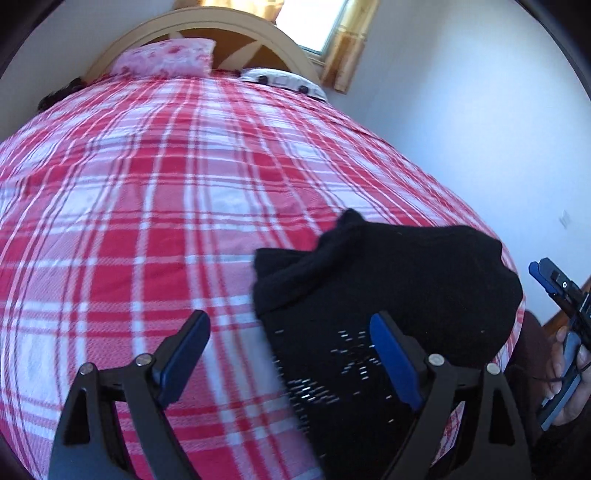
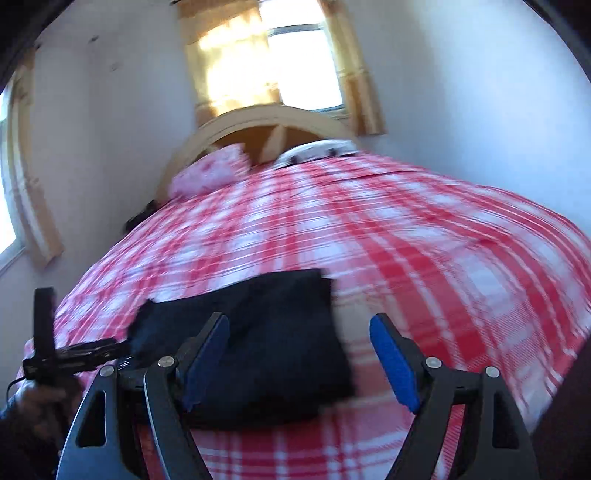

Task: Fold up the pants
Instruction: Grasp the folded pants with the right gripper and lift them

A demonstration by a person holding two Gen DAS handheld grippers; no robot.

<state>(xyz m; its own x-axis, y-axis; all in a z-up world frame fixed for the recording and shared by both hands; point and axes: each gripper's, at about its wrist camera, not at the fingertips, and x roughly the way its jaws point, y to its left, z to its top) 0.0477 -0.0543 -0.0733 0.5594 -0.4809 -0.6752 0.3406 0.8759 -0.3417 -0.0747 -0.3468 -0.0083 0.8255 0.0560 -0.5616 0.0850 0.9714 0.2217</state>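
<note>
Black pants (image 1: 388, 280) lie folded in a compact bundle on the red plaid bedcover (image 1: 147, 206), close to the bed's right edge. Small pale marks dot the nearer part of the pants. My left gripper (image 1: 289, 316) hovers open over the bundle's left edge, one finger above the cover and the other above the cloth, with nothing held. In the right wrist view the pants (image 2: 266, 332) sit low and centre. My right gripper (image 2: 300, 317) is open above their right edge, gripping nothing. A hand (image 1: 569, 369) holds the right gripper at the frame's right side.
A pink floral pillow (image 1: 166, 59) and a white patterned pillow (image 1: 284, 79) lie at the arched wooden headboard (image 1: 221, 26). Behind it is a bright window with yellow curtains (image 2: 229, 66). A pale wall (image 1: 461, 129) runs along the bed's right side.
</note>
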